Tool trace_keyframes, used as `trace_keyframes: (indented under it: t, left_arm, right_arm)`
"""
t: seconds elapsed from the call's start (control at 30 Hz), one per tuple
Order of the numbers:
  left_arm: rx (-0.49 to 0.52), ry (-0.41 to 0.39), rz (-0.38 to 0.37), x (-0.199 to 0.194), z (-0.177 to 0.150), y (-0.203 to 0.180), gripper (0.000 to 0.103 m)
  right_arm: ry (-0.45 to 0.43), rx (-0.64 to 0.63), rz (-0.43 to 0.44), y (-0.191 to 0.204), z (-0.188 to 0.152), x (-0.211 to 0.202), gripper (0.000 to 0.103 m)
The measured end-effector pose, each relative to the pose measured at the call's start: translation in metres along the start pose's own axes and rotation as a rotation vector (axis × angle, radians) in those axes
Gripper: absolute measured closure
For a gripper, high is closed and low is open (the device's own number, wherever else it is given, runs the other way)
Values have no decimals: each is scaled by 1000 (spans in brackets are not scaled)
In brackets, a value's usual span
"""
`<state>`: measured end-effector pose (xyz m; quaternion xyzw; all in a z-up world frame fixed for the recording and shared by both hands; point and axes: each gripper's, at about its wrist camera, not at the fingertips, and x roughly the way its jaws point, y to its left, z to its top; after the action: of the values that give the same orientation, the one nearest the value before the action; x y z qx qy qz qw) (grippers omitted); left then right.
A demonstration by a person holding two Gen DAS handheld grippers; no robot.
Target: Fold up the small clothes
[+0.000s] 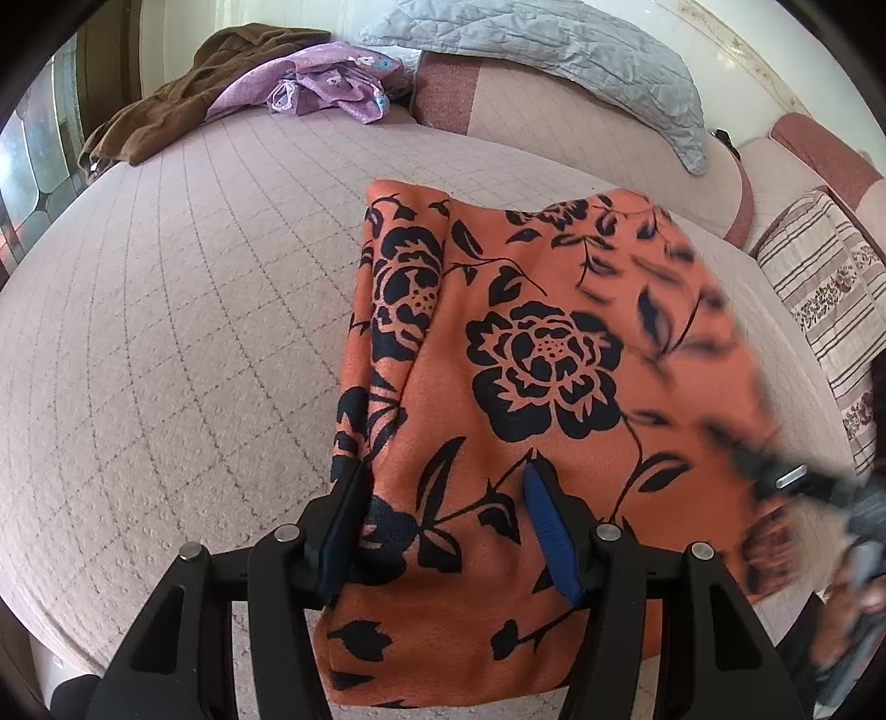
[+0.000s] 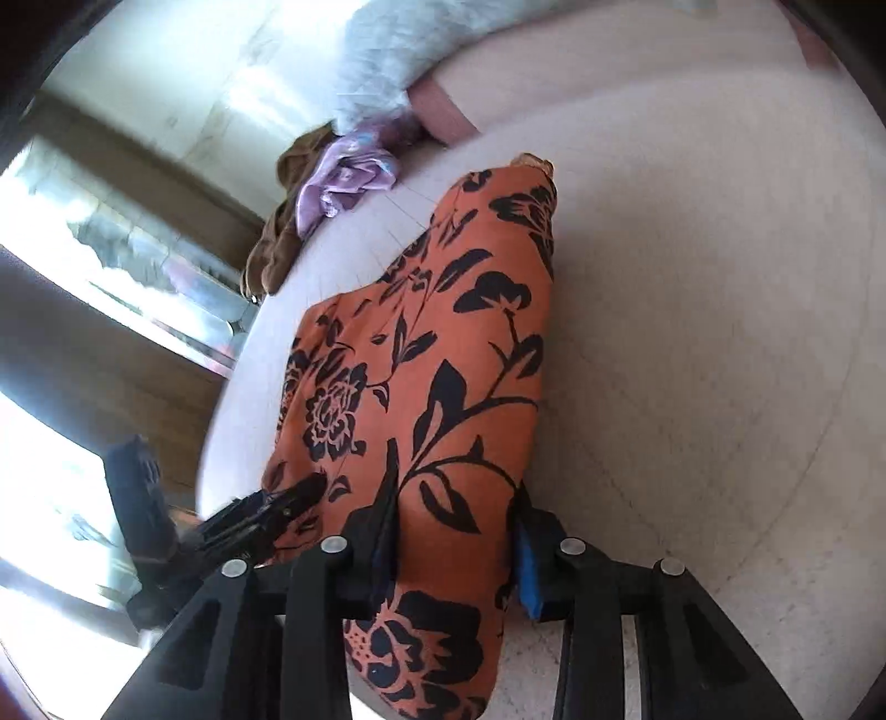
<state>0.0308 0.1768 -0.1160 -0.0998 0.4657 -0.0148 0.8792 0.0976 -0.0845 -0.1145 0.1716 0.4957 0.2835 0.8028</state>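
Observation:
An orange garment with black flowers (image 1: 526,360) lies on the pale quilted bed (image 1: 194,332), folded lengthwise. My left gripper (image 1: 443,487) straddles its near left part, jaws apart with cloth between the blue pads (image 1: 545,515). My right gripper (image 2: 459,498) has its jaws apart around the garment's near edge (image 2: 443,387); it shows blurred in the left wrist view (image 1: 792,476) at the garment's right edge. The left gripper appears in the right wrist view (image 2: 266,509) at the garment's left side.
A brown garment (image 1: 166,111) and a purple flowered cloth (image 1: 326,83) lie at the bed's far left corner. A grey quilted pillow (image 1: 554,50) rests at the head. A striped cushion (image 1: 825,288) sits to the right. A window (image 2: 111,249) is at the left.

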Motion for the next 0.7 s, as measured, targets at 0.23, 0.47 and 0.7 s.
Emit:
trace_keyframes:
  t: [0.23,0.47,0.7]
  left_arm:
    - [-103,-58,-91,-46,1,15,47]
    - [-315,59,-246,-24,-21,65,71]
    - [-326,35,-319,-45,1,68,53]
  right_arm:
    - [22,141,22,-36,-11,9,35]
    - [-89,111,14,-23,-10,-38,35]
    - [-110,-26,116,29,-1,-46,29]
